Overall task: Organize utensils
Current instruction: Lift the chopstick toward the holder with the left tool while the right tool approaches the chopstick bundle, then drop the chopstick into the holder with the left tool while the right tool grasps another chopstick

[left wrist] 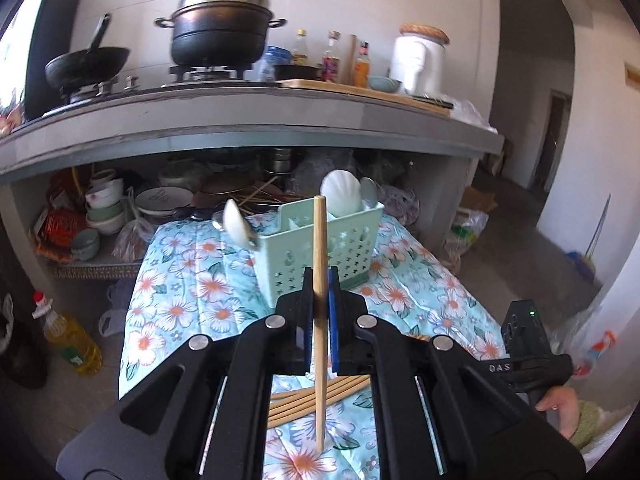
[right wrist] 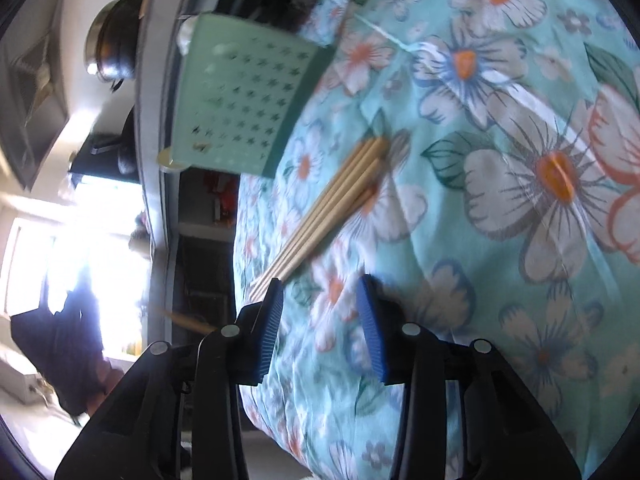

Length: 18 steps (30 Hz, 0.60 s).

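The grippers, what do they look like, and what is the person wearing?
Both the left gripper and the right gripper have black angular plastic linkages with round silver pivot pins and ribbed blue pads on the jaws. The right one's body shows white "DAS" lettering and a green light. A green knitted sleeve cuff covers the wrist.

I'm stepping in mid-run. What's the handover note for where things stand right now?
Left gripper: shut on one chopstick, held upright in front of the green caddy.
Right gripper: open, nothing between its fingers, over the floral cloth by the tips of the loose chopsticks.
Done: white spoons already stand in the caddy.
Left: drop the held chopstick into the caddy, then move the loose bundle in.
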Available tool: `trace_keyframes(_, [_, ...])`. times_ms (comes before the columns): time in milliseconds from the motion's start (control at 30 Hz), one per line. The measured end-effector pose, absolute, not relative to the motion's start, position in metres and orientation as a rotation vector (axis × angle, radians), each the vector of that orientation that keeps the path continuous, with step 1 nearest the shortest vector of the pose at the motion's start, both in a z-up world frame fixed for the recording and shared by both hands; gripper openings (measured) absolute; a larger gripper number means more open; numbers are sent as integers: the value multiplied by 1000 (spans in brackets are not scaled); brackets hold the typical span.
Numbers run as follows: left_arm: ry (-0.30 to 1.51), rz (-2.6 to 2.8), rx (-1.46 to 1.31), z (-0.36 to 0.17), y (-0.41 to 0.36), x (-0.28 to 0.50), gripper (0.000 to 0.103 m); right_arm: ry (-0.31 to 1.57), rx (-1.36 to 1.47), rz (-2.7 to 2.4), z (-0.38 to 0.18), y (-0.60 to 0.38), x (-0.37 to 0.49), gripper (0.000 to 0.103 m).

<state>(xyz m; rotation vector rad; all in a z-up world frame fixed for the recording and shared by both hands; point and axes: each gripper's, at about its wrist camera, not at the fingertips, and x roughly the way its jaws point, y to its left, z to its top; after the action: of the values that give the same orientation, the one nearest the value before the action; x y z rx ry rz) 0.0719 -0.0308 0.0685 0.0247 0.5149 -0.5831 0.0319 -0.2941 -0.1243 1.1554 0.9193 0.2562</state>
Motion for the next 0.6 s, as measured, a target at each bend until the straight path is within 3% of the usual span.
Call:
trace_keyframes(333, [547,-573,-70,54,-1,80,5,889,1215,195,-127,-292,63,34])
trace_keyframes(500, [544,-575,-83,53,5,82,5,894,1225,156,-135,-295,67,14])
trace_keyframes(600, [547,-575,-88,52,6,84,5,880,1261,162,-141,-302,65,12])
